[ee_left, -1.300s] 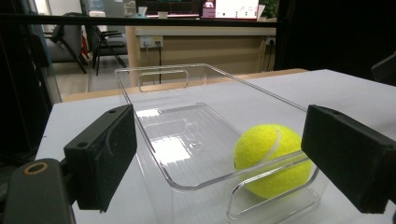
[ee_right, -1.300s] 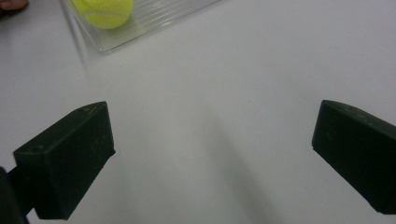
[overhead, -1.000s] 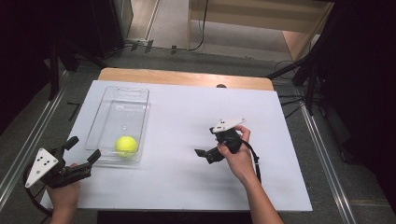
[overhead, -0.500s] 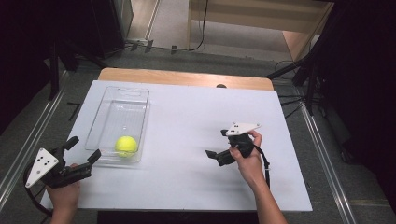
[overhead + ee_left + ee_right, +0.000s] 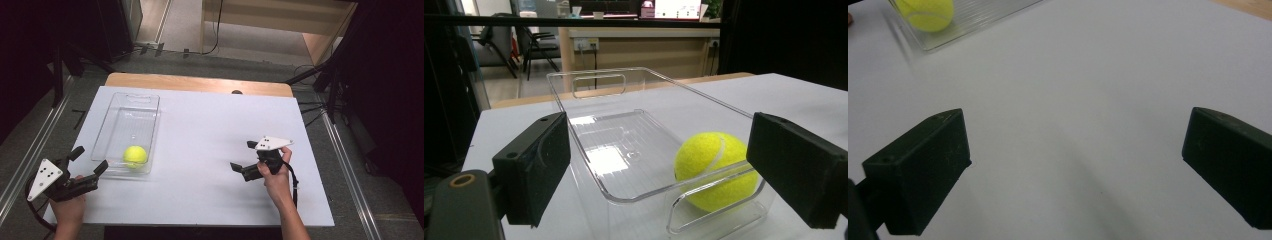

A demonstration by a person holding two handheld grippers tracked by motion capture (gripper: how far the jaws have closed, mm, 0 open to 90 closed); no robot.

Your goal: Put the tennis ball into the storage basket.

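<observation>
High view: the right gripper [image 5: 243, 161] hovers empty over the right of the white table [image 5: 210, 130], jaws spread, well apart from the clear bin [image 5: 131, 102]. The left gripper [image 5: 90, 161], also spread and empty, sits just near that bin. The tennis ball [image 5: 135, 156] lies inside its near end, so placing looks done; little seems left.

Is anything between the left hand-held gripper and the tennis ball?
Yes: the clear bin's near end wall stands between the open left hand-held gripper and the tennis ball, which sits inside the bin.
</observation>
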